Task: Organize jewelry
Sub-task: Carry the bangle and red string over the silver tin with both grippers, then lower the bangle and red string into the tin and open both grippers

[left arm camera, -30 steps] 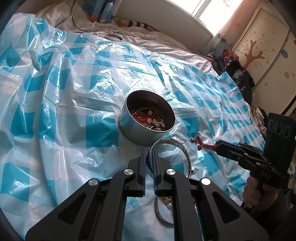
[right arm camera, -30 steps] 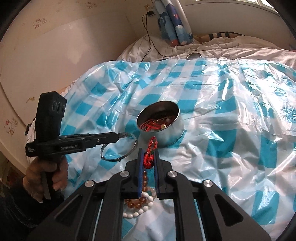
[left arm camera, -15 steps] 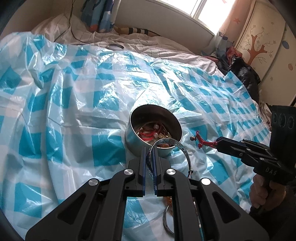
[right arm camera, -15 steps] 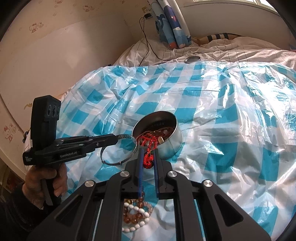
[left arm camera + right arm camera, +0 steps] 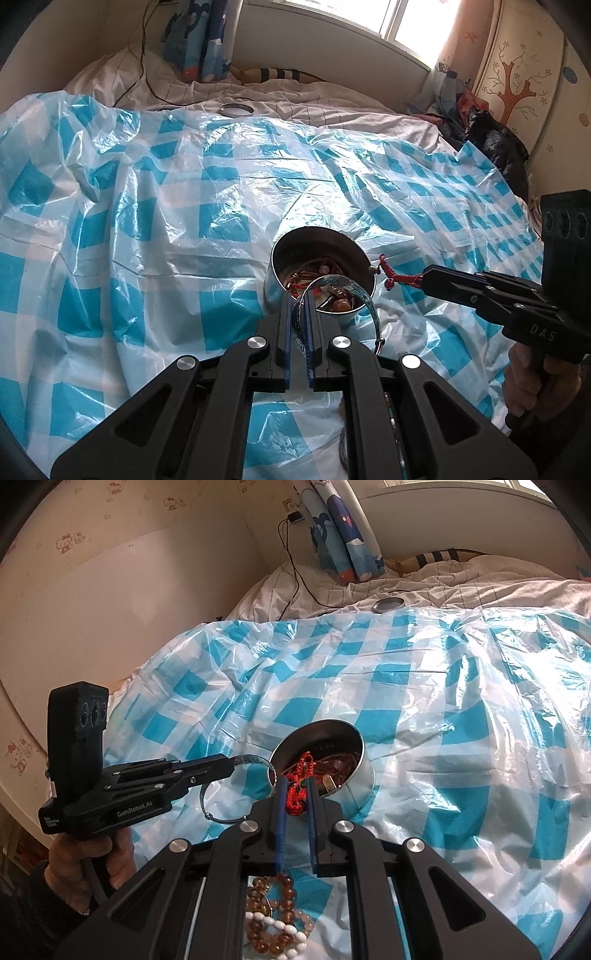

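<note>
"GenRobot.AI" on left hand-held gripper (image 5: 231,767)

Bright window (image 5: 410,22) backlight, plastic glare, fisheye-warped edges.

The left gripper (image 5: 299,306) points forward and downward, its two blue-lined fingers (image 5: 285,332) drawn nearly together and clamped on a thin bangle (image 5: 343,291). The left hand (image 5: 88,853) wraps the black handle from below, with a dark sleeve at the wrist. The right gripper (image 5: 295,794) also slants downward, its fingers (image 5: 281,812) pressed on a red cord bracelet (image 5: 297,794). The right hand (image 5: 532,384) grips its handle at the near right, fingers curled round it.
</note>
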`<action>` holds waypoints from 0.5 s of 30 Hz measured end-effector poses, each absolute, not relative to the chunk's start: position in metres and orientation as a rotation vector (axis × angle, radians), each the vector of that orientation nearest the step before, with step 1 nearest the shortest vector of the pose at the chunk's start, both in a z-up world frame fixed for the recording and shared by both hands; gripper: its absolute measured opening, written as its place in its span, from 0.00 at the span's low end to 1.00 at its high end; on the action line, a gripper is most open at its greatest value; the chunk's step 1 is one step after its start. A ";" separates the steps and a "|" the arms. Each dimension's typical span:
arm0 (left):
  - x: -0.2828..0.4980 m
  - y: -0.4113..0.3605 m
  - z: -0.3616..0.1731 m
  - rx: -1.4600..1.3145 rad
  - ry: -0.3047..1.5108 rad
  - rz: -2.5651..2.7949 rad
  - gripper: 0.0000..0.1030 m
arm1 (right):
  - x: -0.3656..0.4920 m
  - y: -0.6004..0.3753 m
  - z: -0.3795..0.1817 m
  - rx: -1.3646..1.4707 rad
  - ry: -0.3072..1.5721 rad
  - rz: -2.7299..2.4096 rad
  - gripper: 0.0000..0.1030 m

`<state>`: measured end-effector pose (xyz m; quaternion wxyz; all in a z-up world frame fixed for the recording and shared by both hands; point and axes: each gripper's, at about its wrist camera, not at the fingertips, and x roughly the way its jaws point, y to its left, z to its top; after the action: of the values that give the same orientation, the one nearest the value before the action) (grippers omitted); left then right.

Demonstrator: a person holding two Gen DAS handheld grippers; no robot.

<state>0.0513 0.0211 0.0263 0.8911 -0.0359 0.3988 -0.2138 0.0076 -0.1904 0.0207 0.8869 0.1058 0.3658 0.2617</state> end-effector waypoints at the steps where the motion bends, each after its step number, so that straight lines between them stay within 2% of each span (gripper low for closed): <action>1: 0.052 0.021 0.026 -0.074 0.827 -0.443 0.05 | 0.009 -0.190 0.020 0.223 0.761 0.544 0.11; 15: 0.070 0.022 0.026 -0.100 0.821 -0.431 0.05 | 0.033 -0.178 0.025 0.230 0.731 0.532 0.11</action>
<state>0.0701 0.0216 0.0264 0.8932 -0.0484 0.3958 -0.2080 0.0332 -0.1776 0.0246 0.8932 0.1109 0.3525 0.2563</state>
